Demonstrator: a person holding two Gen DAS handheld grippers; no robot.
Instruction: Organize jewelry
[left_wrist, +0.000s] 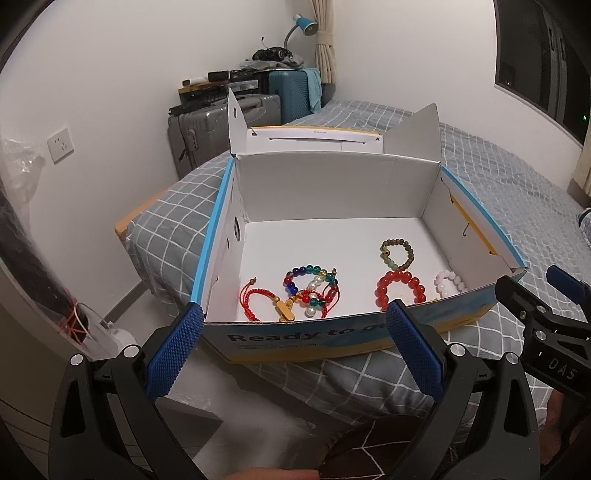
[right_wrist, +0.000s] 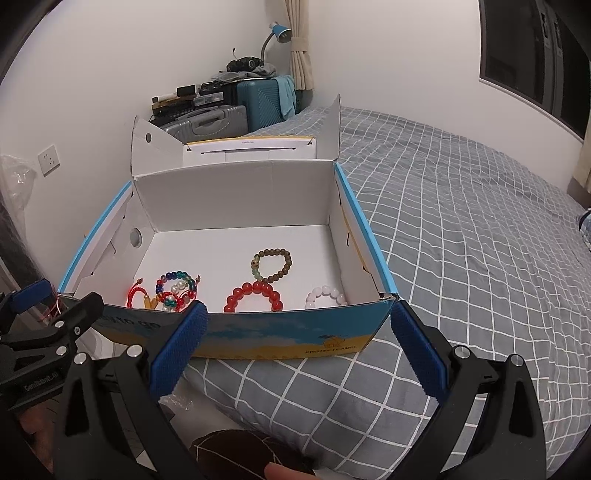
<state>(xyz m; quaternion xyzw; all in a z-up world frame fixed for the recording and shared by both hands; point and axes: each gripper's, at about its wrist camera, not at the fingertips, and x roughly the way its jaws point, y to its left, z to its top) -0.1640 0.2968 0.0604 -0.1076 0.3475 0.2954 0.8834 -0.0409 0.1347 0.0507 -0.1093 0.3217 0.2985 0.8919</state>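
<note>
An open cardboard box sits on the bed. Inside lie a brown-green bead bracelet, a red bead bracelet, a pale pink bead bracelet, and a tangle of a multicoloured bead bracelet, a pearl one and a red cord bracelet with a gold charm. My left gripper is open and empty at the box's near wall. My right gripper is open and empty at the same wall, further right.
The bed has a grey checked cover. Suitcases and clutter with a blue lamp stand at the far wall. A wall socket is on the left. The right gripper also shows in the left wrist view.
</note>
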